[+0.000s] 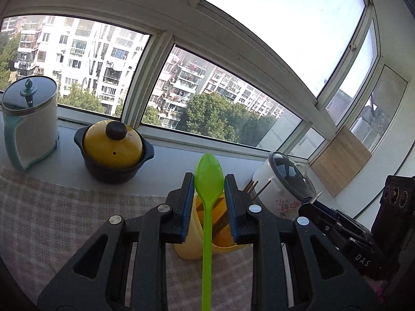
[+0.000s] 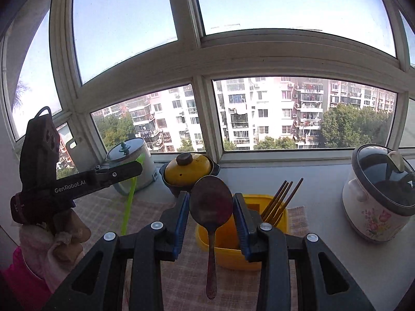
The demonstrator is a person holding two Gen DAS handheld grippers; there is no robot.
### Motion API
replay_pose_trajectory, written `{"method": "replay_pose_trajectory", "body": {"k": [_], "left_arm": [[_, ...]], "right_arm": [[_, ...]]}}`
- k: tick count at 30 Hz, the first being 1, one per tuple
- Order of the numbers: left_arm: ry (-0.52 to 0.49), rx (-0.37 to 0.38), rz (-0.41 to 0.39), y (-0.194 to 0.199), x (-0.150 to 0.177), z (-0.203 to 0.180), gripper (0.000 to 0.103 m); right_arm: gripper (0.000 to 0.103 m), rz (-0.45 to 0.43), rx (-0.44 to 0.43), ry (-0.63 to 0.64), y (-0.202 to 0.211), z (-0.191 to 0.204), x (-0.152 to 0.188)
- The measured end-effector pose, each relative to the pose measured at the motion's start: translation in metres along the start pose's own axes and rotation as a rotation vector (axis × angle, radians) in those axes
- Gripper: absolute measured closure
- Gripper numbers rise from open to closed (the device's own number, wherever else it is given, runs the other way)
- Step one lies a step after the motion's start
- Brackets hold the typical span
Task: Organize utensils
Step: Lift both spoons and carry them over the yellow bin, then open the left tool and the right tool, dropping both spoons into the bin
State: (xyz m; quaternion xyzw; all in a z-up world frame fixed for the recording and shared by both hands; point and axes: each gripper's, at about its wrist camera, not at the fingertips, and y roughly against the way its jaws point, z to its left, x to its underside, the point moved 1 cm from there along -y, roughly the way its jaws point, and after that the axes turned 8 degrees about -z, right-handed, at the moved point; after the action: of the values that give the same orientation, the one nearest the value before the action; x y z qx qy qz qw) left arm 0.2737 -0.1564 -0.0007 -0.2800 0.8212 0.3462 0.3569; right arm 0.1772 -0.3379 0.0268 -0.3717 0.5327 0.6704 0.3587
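My left gripper [image 1: 209, 181] is shut on a green plastic spoon [image 1: 208, 178], bowl up and handle hanging down, in front of the yellow utensil holder [image 1: 190, 241]. My right gripper [image 2: 210, 199] is shut on a dark brown wooden spoon [image 2: 210, 204], bowl up, just in front of the same yellow holder [image 2: 233, 256]. Several brown chopsticks [image 2: 281, 199] stand in the holder's right part. The left gripper [image 2: 124, 171] with the green spoon [image 2: 129, 202] shows at the left of the right wrist view. The right gripper's body [image 1: 337, 225] shows at the right of the left wrist view.
A checked cloth [image 1: 52, 212] covers the counter. On the sill behind stand a white and teal jug with a glass lid [image 1: 29, 121], a dark pot with a yellow lid [image 1: 112, 151], and a floral white pot with a glass lid [image 2: 378, 197]. A wooden board [image 1: 339, 160] leans at the right.
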Motion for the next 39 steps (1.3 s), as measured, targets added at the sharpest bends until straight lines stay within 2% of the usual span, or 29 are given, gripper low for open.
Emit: {"method": "replay_pose_trajectory", "body": {"k": [8, 13, 20, 31, 39], "left_arm": [[-0.011, 0.008, -0.029, -0.045, -0.010, -0.019, 0.080], [-0.045, 0.015, -0.061, -0.069, -0.014, -0.029, 0.080], [-0.075, 0.014, -0.065, -0.101, -0.011, -0.032, 0.080], [-0.130, 0.001, -0.126, -0.112, 0.000, -0.033, 0.080], [-0.148, 0.007, -0.101, -0.116, 0.005, -0.032, 0.080]], "right_arm": [[0.069, -0.033, 0.012, 0.001, -0.014, -0.021, -0.025], [0.069, -0.046, 0.022, -0.024, -0.023, -0.035, -0.032], [0.069, -0.057, 0.033, -0.063, -0.041, -0.051, -0.035], [0.069, -0.012, 0.056, -0.092, -0.073, -0.070, -0.016], [0.069, 0.025, 0.061, -0.111, -0.082, -0.074, 0.000]]}}
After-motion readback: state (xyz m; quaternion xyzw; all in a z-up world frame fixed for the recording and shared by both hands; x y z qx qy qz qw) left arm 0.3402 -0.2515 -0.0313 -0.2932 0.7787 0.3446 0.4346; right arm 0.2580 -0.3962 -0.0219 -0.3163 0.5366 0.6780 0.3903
